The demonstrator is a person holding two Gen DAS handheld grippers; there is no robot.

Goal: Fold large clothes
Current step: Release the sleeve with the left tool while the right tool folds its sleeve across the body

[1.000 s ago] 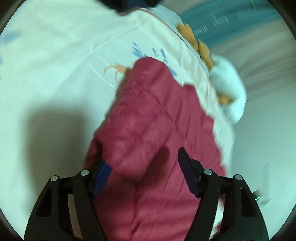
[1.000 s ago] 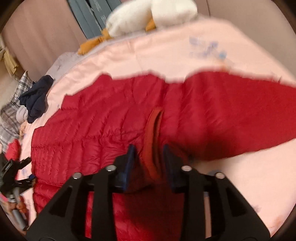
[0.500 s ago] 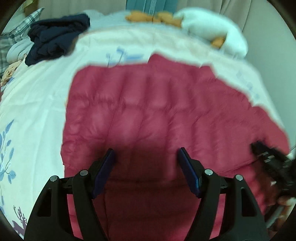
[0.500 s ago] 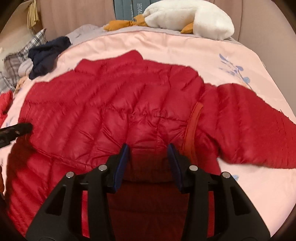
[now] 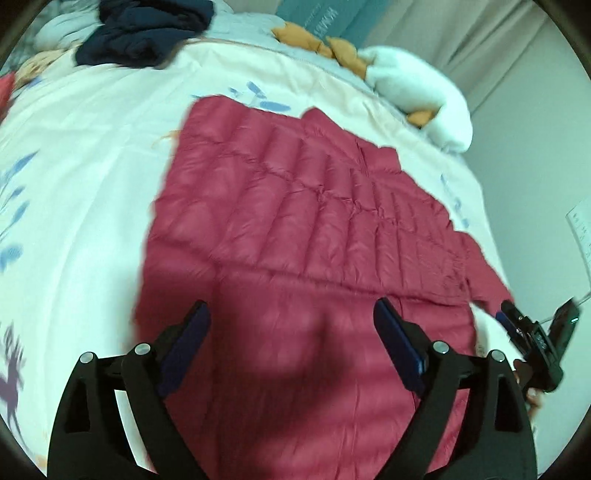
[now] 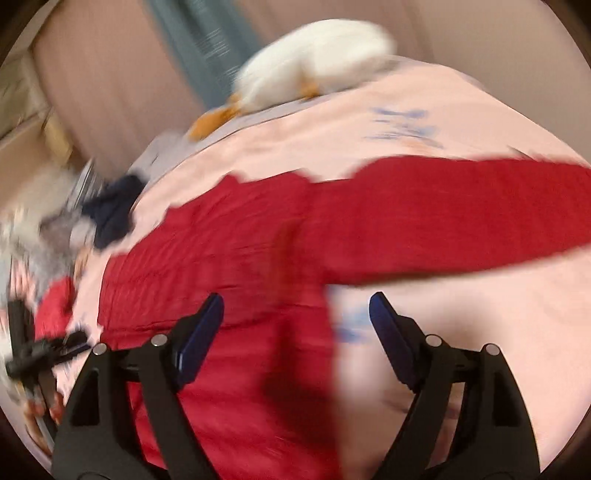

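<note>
Left gripper point(image 5: 291, 328), jaws spread wide and holding nothing, hovers over the near part of the red quilted jacket point(image 5: 295, 229); its shadow falls on the fabric between the blue-padded fingers point(image 5: 186, 341). Right gripper point(image 6: 297, 321), jaws likewise spread and empty, is above the near right side of the jacket point(image 6: 236, 288), with the left finger over red fabric and the right finger over bare bed cover point(image 6: 480, 314). This view is blurred, so fine detail cannot be read.

The jacket lies flat and spread across the middle of the bed point(image 5: 92, 177), on a pale cover printed with blue leaves and deer. One sleeve point(image 6: 461, 214) reaches out toward the bed's right edge. In the left wrist view the right gripper point(image 5: 517, 325) shows as a dark device just beside the jacket's right margin; in the right wrist view the left gripper point(image 6: 55, 347) appears at the jacket's left margin.

Toward the far edge of the bed, a heap of dark navy clothing point(image 5: 144, 33) lies at the far left corner, well apart from the jacket. A white plush toy point(image 5: 417, 96) with orange parts rests along the far right edge.
</note>
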